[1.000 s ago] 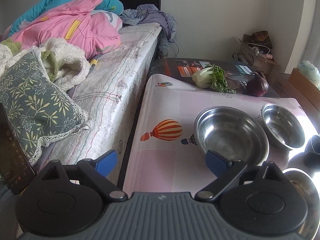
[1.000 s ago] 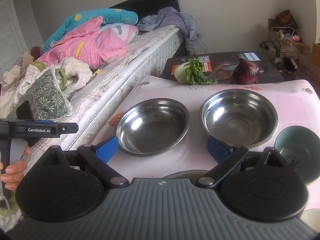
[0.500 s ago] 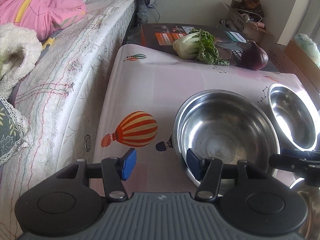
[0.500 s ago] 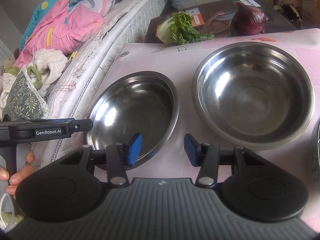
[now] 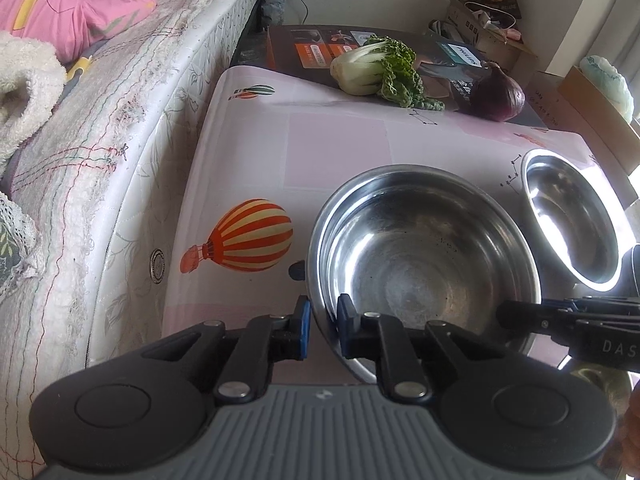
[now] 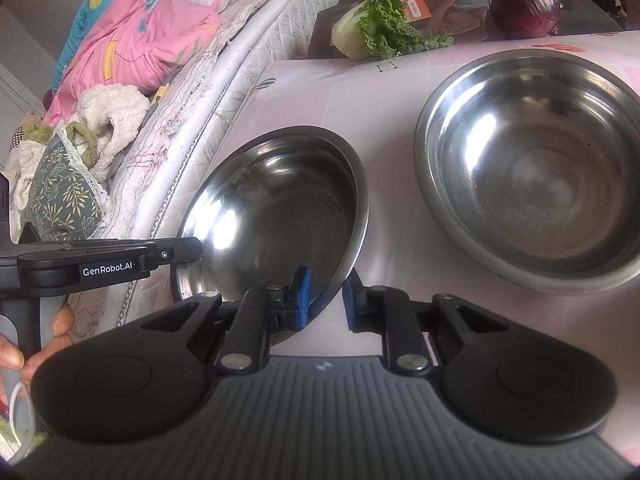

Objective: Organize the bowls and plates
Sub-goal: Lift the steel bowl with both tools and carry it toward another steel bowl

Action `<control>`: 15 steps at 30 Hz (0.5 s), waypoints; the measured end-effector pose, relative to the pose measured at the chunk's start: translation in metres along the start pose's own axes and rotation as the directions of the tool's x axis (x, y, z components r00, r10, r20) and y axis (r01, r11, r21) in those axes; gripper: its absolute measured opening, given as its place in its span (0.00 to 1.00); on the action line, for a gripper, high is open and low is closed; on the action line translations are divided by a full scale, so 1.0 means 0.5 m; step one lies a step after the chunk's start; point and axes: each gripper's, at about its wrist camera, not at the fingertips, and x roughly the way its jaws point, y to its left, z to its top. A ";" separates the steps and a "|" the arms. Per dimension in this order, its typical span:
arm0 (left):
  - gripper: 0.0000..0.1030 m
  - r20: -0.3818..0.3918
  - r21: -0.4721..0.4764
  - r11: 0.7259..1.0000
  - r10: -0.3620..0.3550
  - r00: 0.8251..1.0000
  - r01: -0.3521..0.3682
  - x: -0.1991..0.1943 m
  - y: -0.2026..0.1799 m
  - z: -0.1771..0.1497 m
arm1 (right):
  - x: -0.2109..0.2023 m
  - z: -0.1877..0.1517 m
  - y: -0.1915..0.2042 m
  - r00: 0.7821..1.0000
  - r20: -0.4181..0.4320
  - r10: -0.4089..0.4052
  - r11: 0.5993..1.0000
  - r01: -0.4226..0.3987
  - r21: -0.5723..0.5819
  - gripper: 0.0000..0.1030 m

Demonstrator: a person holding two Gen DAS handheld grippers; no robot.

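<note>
Two steel bowls sit on the pink tablecloth. In the left wrist view the nearer steel bowl (image 5: pixel 424 256) fills the middle and the second steel bowl (image 5: pixel 568 216) lies to its right. My left gripper (image 5: pixel 322 320) is shut on the near-left rim of the nearer bowl. In the right wrist view the same bowl (image 6: pixel 280 216) looks tilted, and my right gripper (image 6: pixel 326 298) is shut on its near-right rim. The second bowl (image 6: pixel 536 168) sits flat at the right.
A bok choy (image 5: pixel 376 66) and a red onion (image 5: pixel 498 94) lie on a dark box at the table's far edge. A bed with a mattress (image 5: pixel 120 120) and bedding runs along the table's left side. Cardboard boxes (image 5: pixel 480 24) stand at the back right.
Both grippers moved forward and down to the left bowl and closed from wide open onto its rim, left on the left side, right on the right side.
</note>
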 end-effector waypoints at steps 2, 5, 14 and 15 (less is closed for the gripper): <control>0.14 -0.015 -0.002 1.000 -0.005 1.000 0.005 -0.010 0.007 -0.014 | -0.003 -0.008 0.009 1.000 -0.016 0.003 1.000 -0.003 -0.020 0.16; 0.15 -0.035 -0.013 1.000 -0.020 0.999 0.020 -0.025 0.020 -0.037 | -0.010 -0.022 0.023 0.999 -0.047 0.011 0.998 -0.014 -0.058 0.16; 0.41 0.018 0.000 1.000 -0.001 1.000 0.001 -0.056 0.033 -0.069 | -0.026 -0.022 0.025 0.999 -0.014 -0.033 0.996 0.032 -0.084 0.18; 0.41 0.022 0.004 1.000 0.002 1.000 -0.002 -0.055 0.032 -0.065 | -0.024 -0.018 0.021 0.999 -0.008 -0.035 0.996 0.034 -0.077 0.18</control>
